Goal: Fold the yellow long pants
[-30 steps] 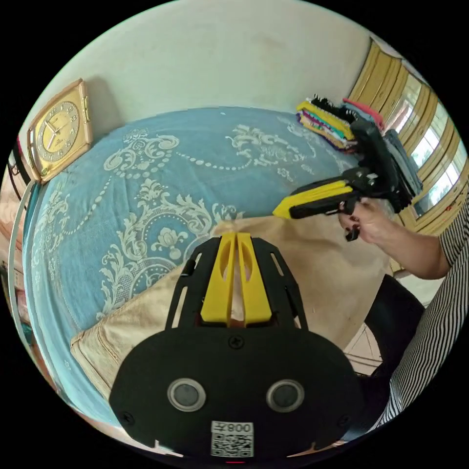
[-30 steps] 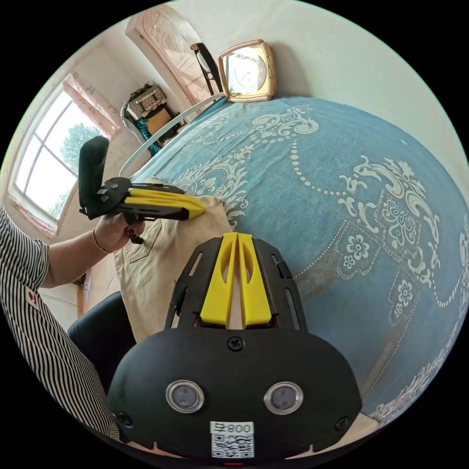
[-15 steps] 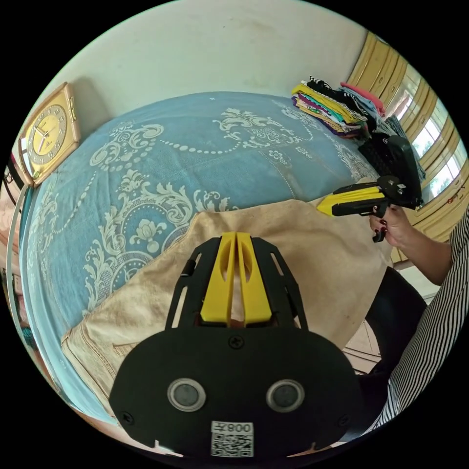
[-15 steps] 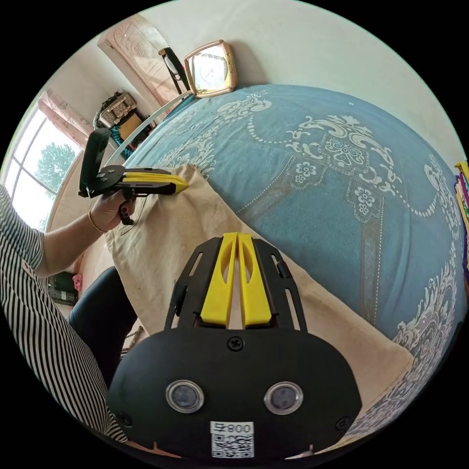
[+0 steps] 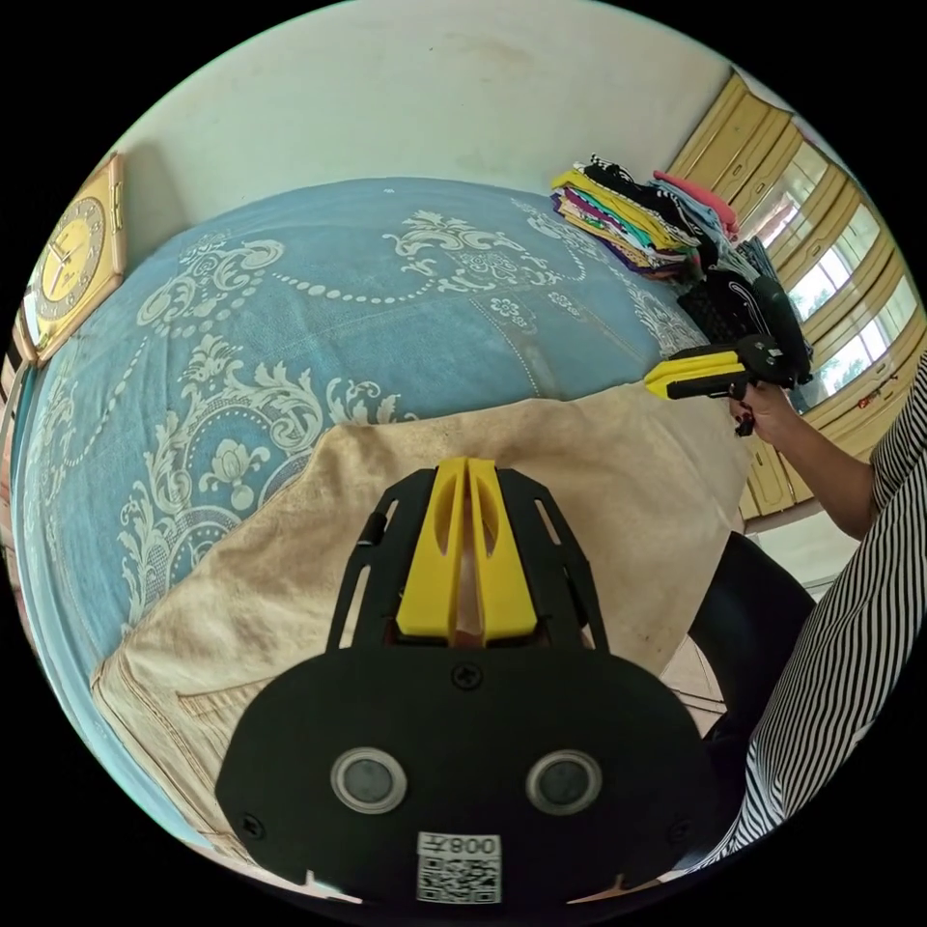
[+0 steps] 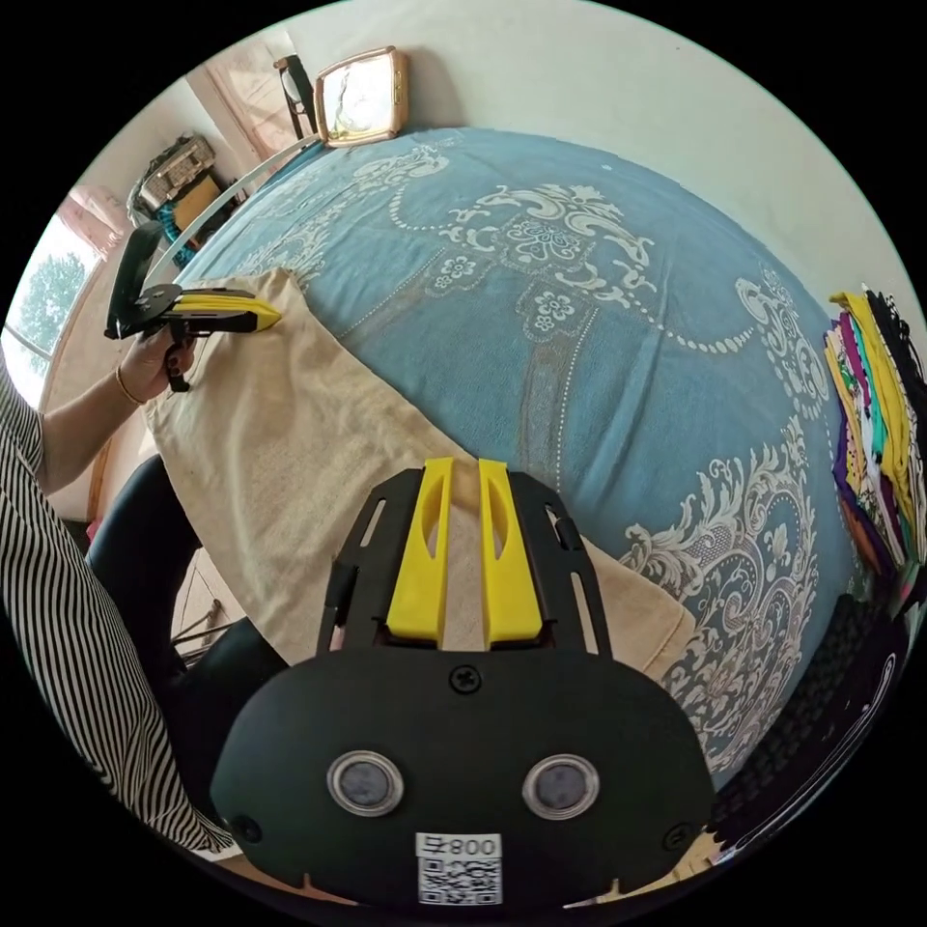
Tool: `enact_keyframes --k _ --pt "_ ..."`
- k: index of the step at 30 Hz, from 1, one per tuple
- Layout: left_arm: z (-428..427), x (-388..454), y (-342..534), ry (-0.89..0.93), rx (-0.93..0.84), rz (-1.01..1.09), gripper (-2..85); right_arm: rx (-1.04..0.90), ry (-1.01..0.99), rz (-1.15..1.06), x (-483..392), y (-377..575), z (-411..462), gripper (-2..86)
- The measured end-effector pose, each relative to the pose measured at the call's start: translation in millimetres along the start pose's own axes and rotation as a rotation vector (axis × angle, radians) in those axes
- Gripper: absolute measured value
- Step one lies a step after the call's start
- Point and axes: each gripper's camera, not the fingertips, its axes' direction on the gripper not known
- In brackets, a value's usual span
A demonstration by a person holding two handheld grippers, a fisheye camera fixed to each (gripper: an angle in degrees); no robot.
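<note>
The left gripper (image 5: 468, 463) rides over the pants (image 5: 599, 492), its two yellow jaws pressed together at the tips; whether cloth is caught between them cannot be told. In the right gripper view the same tool (image 6: 261, 314) shows at the far corner of the pants (image 6: 290, 435), jaws together, tip at the cloth's edge, a hand (image 6: 154, 362) around its grip.

The right gripper (image 6: 465, 465) has its jaws slightly spread, a narrow gap between the tips, and sits over the pants near their other end. In the left gripper view it (image 5: 666, 379) sits at the pants' far corner, held by a hand (image 5: 768, 415); from that side its jaws look close together.

The pants are pale tan-yellow and lie flat and stretched out along the near edge of the bed (image 5: 367, 319), on a blue cover with a white floral pattern. One long side hangs over the bed edge toward the person, who wears a striped sleeve (image 5: 850, 657).

A stack of folded clothes (image 5: 637, 217) lies on the bed, well apart from the pants, toward the wall. A square clock (image 5: 72, 256) leans against the wall at the bed's other end.
</note>
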Motion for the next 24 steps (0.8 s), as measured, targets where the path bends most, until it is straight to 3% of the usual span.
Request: enact_keyframes --k 10,14,17,21,24 --pt "0.6 3.1 12.7 -0.002 -0.015 -0.014 0.2 0.005 -0.016 0.048 -5.4 22.3 -22.0 0.4" --pt "-32.4 4.5 28.2 -0.024 0.096 -0.081 0.2 0.065 -0.005 0.114 -8.5 33.6 -43.5 0.2" --pt "-58.5 -3.8 53.3 -0.144 0.123 -0.168 0.1 0.113 -0.061 0.118 -21.0 43.8 -59.5 0.1" --pt "-60.4 -39.0 90.3 -0.391 0.015 -0.341 0.1 0.062 -0.071 0.111 -37.1 56.5 -56.1 0.0" --pt "-47.8 -65.1 111.8 -0.296 0.006 -0.43 0.1 0.036 -0.05 0.133 -41.3 66.6 -49.4 0.0"
